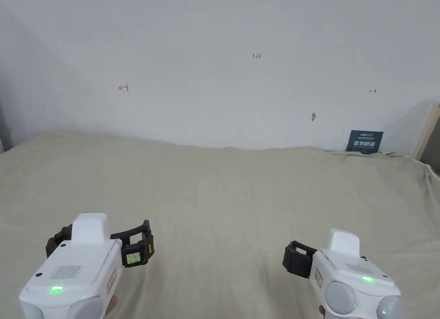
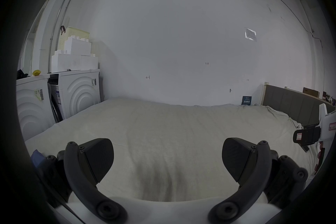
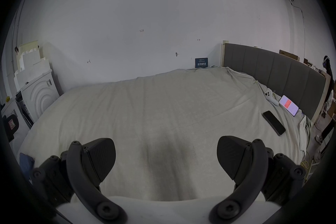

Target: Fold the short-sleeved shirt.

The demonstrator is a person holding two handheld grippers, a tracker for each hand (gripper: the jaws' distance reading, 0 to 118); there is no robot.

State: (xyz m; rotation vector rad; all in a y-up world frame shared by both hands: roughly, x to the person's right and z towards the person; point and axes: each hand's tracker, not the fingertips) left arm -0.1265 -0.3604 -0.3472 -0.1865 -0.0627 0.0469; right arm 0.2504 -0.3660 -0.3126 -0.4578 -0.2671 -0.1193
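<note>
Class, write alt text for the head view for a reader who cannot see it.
Two white handheld grippers, left gripper and right gripper, hover low over a bed covered in a beige sheet. Behind is a white wall with a small dark sign.

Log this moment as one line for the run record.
left claw open, empty | right claw open, empty | both over bed | blue cloth at near-left bed edge | fold not started

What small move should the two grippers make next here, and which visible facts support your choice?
Probably swing the left gripper toward the blue cloth at the bed's near left edge, which may be the shirt. Both it and the right gripper hang open, holding nothing, above bare sheet, so nothing can be folded yet.
</note>
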